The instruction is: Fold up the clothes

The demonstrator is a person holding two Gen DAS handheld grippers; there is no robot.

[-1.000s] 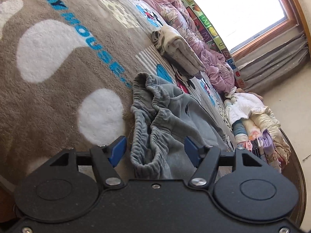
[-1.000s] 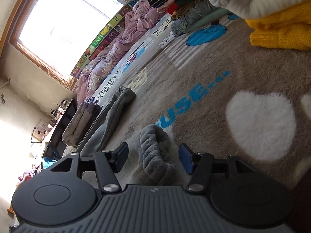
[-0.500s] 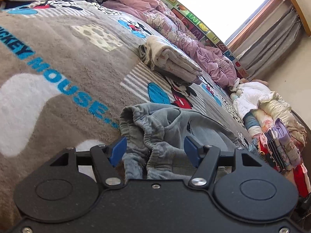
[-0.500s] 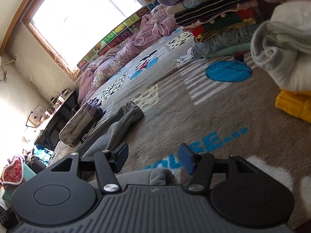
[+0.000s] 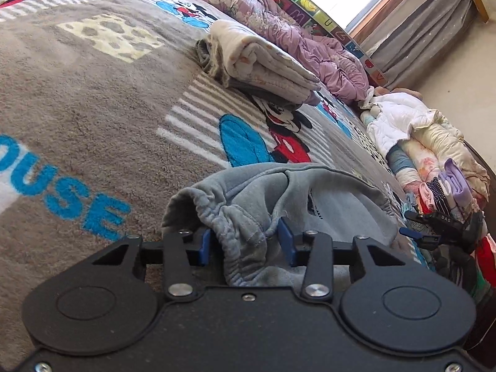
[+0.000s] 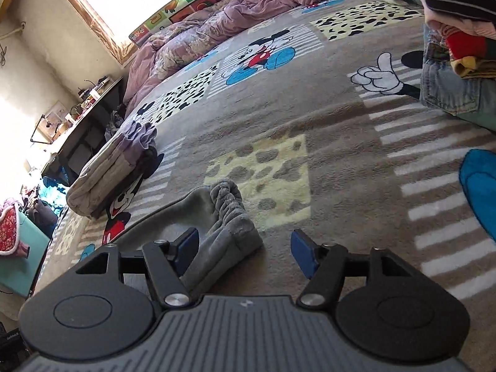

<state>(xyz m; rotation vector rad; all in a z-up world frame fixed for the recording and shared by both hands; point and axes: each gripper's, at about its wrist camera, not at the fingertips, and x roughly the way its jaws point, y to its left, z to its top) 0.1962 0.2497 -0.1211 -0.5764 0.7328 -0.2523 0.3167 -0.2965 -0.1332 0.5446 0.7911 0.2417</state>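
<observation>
The grey sweatpants (image 5: 310,198) lie on the Mickey Mouse blanket (image 5: 93,99) covering the bed, directly in front of both tools.

Left gripper (image 5: 245,241): its 2 blue fingers (image 5: 203,245) stand on either side of the gathered elastic waistband (image 5: 238,232). The fabric fills the gap between them, but whether they are clamped on it cannot be told.

Right gripper (image 6: 245,248): fingers spread wide, released. The ribbed cuff end of the sweatpants (image 6: 229,214) lies between them, close against the left finger (image 6: 186,248); the right finger is apart from the cloth, over bare blanket (image 6: 310,117).

In the left wrist view the right gripper (image 5: 418,235) shows at the far edge of the garment.

Other items on the bed: 1 folded cream bundle (image 5: 266,65), a purple quilt (image 5: 310,40) along the window side, and a stack of folded clothes (image 5: 434,170) at the right.
</observation>
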